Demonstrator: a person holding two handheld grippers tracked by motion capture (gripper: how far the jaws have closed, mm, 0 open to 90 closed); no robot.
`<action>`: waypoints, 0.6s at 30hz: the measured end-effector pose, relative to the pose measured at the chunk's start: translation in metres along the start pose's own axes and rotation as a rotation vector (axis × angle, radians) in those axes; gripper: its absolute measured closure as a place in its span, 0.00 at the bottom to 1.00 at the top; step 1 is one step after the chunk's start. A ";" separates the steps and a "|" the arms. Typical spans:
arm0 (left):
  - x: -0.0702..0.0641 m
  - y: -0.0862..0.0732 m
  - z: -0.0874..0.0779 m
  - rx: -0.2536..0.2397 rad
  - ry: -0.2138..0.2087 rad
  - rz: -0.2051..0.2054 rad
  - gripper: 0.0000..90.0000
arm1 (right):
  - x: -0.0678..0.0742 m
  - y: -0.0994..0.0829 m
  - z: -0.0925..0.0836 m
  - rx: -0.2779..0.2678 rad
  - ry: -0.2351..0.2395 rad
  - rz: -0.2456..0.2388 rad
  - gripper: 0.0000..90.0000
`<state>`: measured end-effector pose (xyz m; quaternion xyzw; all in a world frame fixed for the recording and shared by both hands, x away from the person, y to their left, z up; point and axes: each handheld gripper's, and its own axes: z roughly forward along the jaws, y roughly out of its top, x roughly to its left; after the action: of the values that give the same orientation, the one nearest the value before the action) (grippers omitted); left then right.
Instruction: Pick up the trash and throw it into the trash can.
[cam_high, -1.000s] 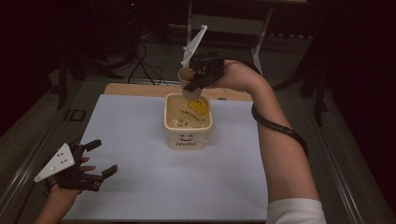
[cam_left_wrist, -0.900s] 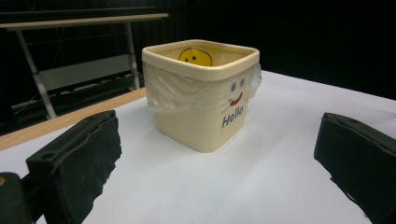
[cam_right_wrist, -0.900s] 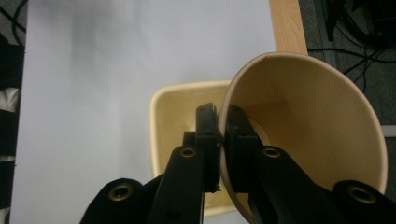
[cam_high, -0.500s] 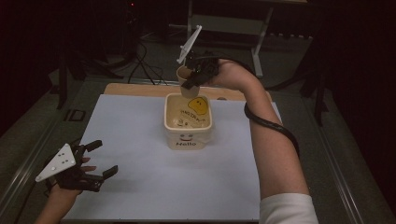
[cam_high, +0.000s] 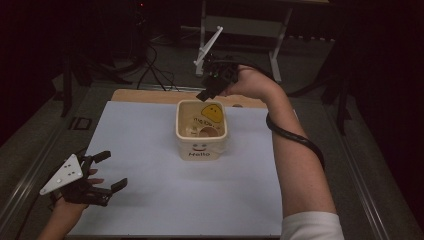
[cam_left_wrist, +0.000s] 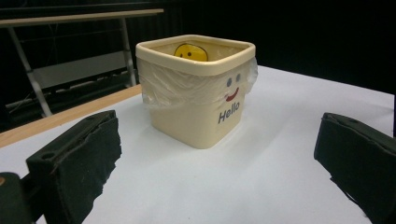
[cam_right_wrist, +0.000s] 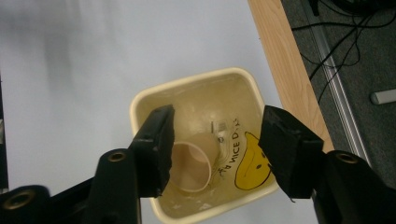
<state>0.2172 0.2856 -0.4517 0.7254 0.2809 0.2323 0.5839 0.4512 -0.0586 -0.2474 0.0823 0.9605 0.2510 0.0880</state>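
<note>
1. Your left gripper (cam_high: 102, 172) rests near you on the table (cam_high: 150, 200), jaws wide, grasping nothing.
2. The cup (cam_right_wrist: 190, 164) lies on its side inside the bin (cam_high: 201, 150), its mouth towards you.
3. Your right gripper (cam_right_wrist: 215, 144) hovers above the bin; its jaws have just been opening and are empty.

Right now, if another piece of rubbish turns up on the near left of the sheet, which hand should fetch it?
Left, probably. The left gripper rests open and empty there, while the right gripper hangs over the bin, its jaws just opened and the paper cup lying inside.
</note>
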 end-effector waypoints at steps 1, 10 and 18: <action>0.000 0.000 0.000 0.000 0.000 0.000 0.02 | 0.000 0.000 0.000 0.000 0.000 0.000 0.49; 0.000 0.000 0.000 0.000 0.003 0.001 0.02 | 0.002 -0.021 -0.010 -0.043 -0.013 0.071 0.29; -0.001 0.001 0.000 0.001 0.003 0.004 0.02 | 0.004 -0.036 -0.022 -0.074 -0.018 0.112 0.16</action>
<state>0.2168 0.2851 -0.4511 0.7260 0.2806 0.2346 0.5824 0.4384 -0.0989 -0.2472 0.1348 0.9437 0.2899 0.0854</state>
